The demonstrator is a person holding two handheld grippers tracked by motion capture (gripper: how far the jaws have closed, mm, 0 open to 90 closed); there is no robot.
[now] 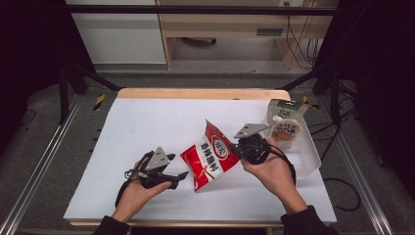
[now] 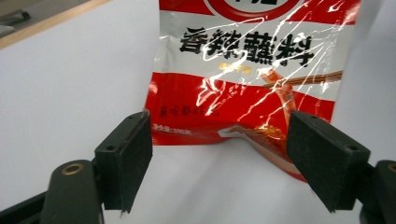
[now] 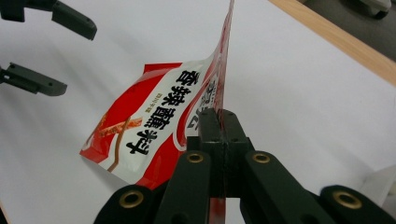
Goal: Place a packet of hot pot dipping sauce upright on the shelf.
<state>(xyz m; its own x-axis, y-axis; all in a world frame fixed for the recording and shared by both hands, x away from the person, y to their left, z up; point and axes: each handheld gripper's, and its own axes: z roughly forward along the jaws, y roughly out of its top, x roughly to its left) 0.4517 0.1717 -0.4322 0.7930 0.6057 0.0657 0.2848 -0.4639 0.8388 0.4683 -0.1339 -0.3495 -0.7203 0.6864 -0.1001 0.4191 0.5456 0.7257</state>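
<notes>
A red-and-white snack packet (image 1: 210,156) with black print hangs tilted over the white table cover (image 1: 142,122), its lower corner close to the cover. My right gripper (image 1: 236,147) is shut on the packet's upper right edge; in the right gripper view the jaws (image 3: 223,122) pinch the foil edge-on while the packet (image 3: 154,121) droops away to the left. My left gripper (image 1: 179,178) is open just left of the packet's lower corner. In the left gripper view the packet's bottom edge (image 2: 252,70) lies beyond the wide jaws (image 2: 219,154), and the pads do not touch it.
A clear plastic bin (image 1: 308,159) stands at the table's right edge with a green-and-white pouch (image 1: 286,122) upright in it. The wooden table edge (image 1: 195,93) runs along the back. The left gripper (image 3: 70,56) appears at the top left of the right gripper view.
</notes>
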